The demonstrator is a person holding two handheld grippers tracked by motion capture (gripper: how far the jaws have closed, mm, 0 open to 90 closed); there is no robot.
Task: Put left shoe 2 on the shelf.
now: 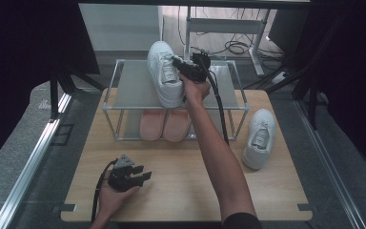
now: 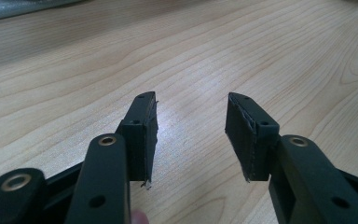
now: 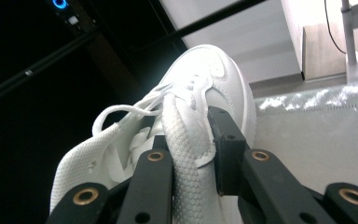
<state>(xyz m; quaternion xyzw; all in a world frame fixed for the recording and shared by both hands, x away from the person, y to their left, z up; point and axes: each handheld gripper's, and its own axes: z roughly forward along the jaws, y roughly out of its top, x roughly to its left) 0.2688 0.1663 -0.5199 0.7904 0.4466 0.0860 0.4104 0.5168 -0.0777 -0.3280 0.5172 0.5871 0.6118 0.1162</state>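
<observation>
The right gripper (image 1: pixel 177 63) clamps the side wall of a white sneaker (image 1: pixel 165 73) (one jaw inside the opening, one outside), and that shoe sits on the top shelf of the rack (image 1: pixel 112 109). Below it, on the rack's lower level, lies a pair of pink slippers (image 1: pixel 164 125). A second white sneaker (image 1: pixel 259 137) rests on the table (image 1: pixel 181 176) just right of the rack. In front of the rack, the left gripper (image 1: pixel 145 177) hangs low over bare wood, jaws parted around nothing.
</observation>
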